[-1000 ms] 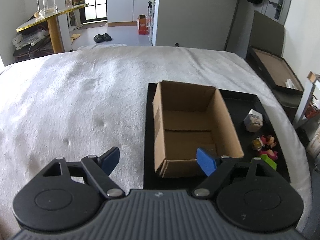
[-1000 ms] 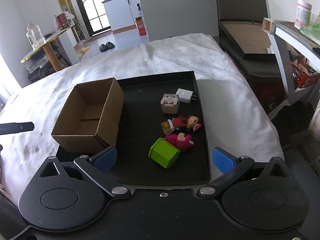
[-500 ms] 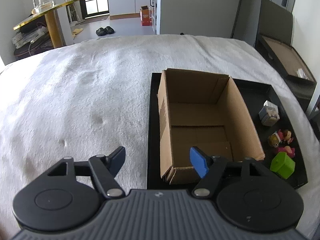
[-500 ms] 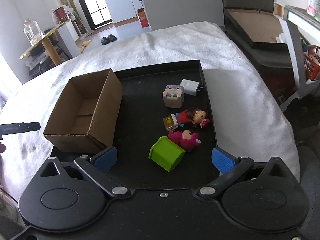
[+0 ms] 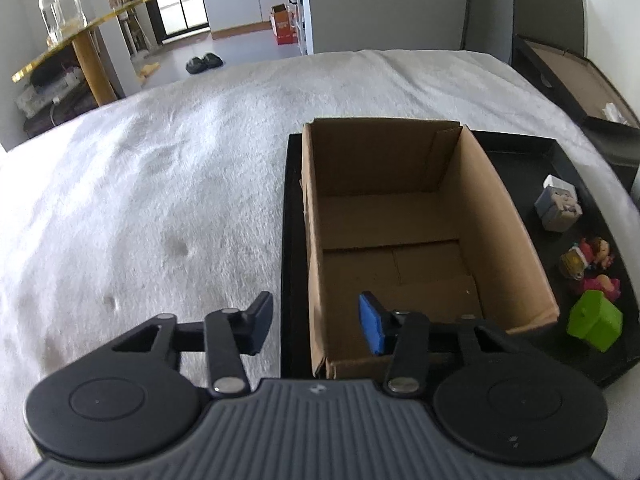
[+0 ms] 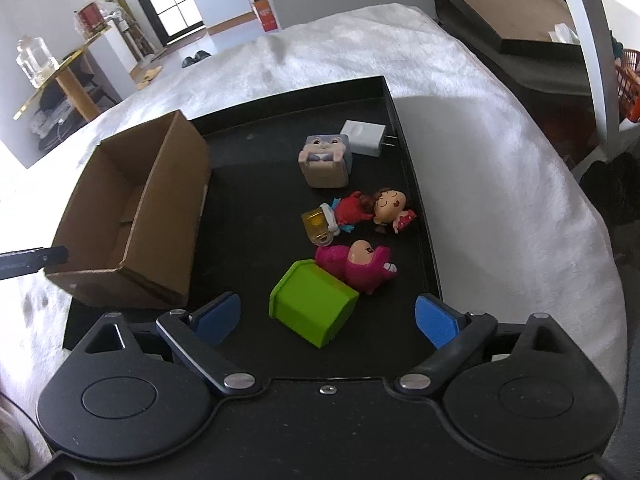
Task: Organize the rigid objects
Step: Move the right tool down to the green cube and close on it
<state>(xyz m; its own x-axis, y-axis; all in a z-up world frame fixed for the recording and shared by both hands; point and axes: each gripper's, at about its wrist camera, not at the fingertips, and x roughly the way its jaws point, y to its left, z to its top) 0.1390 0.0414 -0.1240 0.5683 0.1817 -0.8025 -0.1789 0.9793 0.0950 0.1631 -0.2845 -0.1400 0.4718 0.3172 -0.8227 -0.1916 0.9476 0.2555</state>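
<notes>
An open, empty cardboard box [image 5: 400,240] stands on the left part of a black tray [image 6: 248,184]; it also shows in the right wrist view [image 6: 132,216]. My left gripper [image 5: 316,326] is open, its fingers straddling the box's near left wall. Right of the box lie a green block [image 6: 312,308], a pink figure [image 6: 360,266], a red-dressed doll [image 6: 372,210], a grey cube toy [image 6: 326,160] and a white charger [image 6: 364,138]. My right gripper [image 6: 328,316] is open, just above the green block.
The tray sits on a white fluffy cover [image 5: 140,200]. A dark flat case [image 6: 508,20] stands off the far right edge. A yellow side table with glass jars [image 5: 68,36] stands at the far left.
Both grippers moved forward and down. The left one narrowed somewhat around the box's left wall. The right one closed in on the green block.
</notes>
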